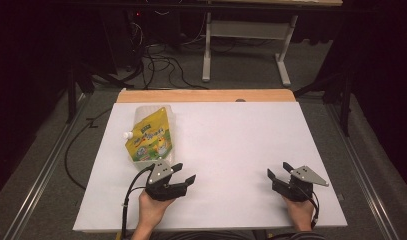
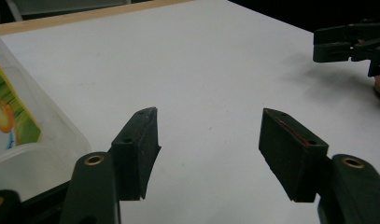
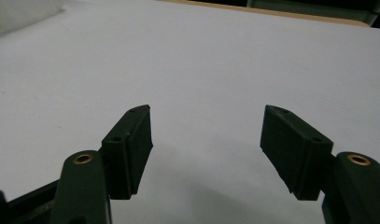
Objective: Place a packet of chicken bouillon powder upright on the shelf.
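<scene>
Nothing has yet been grasped, and the work is judged to be at its very start: the whole pick-up of the pouch is left to do. Nearest the person, the left gripper (image 1: 183,176) is held at about 7 o'clock on the table, its black, blocky jaws spread wide with only bare surface between them, as seen in the left gripper view (image 2: 208,140). The right gripper (image 1: 279,171) is held at about 5 o'clock, its jaws likewise released and empty (image 3: 207,140); each gripper is topped by a grey three-cornered plate. The pads are flat, matte and rectangular, with brass-coloured screws behind them. The table (image 1: 231,140) is covered by a smooth, matte white sheet, with a wooden edge at 12 o'clock. The spouted refill pouch (image 1: 150,135) lies flat at about 10 o'clock, just beyond the left gripper and not touched by it; it is soft, glossy plastic, yellow and green printed, with translucent edges and a white cap at its left side.
</scene>
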Available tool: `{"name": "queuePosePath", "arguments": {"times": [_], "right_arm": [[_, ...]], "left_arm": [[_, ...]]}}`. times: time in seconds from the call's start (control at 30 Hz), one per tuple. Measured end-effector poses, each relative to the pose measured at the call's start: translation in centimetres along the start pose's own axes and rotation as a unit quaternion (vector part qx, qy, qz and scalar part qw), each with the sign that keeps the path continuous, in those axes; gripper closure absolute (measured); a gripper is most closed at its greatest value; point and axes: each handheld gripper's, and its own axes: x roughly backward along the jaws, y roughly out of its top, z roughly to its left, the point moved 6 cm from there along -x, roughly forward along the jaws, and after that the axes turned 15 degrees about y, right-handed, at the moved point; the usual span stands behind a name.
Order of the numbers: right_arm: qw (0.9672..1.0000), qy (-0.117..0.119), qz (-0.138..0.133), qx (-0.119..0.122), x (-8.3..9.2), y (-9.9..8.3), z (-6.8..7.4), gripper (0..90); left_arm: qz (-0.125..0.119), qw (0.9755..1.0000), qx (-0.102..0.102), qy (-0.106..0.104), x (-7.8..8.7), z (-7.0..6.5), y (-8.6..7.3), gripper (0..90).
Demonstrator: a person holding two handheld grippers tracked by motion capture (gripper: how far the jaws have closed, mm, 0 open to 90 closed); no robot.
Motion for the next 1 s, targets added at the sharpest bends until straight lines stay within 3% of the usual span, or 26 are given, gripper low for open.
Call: {"name": "queuePosePath", "arguments": {"times": [0.37, 1.0], "right_arm": [[1.0, 0.0, 0.002, -0.001, 0.0, 0.0, 0.0, 34.5], [1.0, 0.001, 0.002, 0.0, -0.1, 0.0, 0.0, 34.5]], "left_arm": [[0.006, 1.0, -0.002, -0.006, -1.3, -0.6, -0.8, 38.0], [0.008, 0.9999, -0.008, 0.009, -3.5, -0.6, -2.4, 38.1]]}}
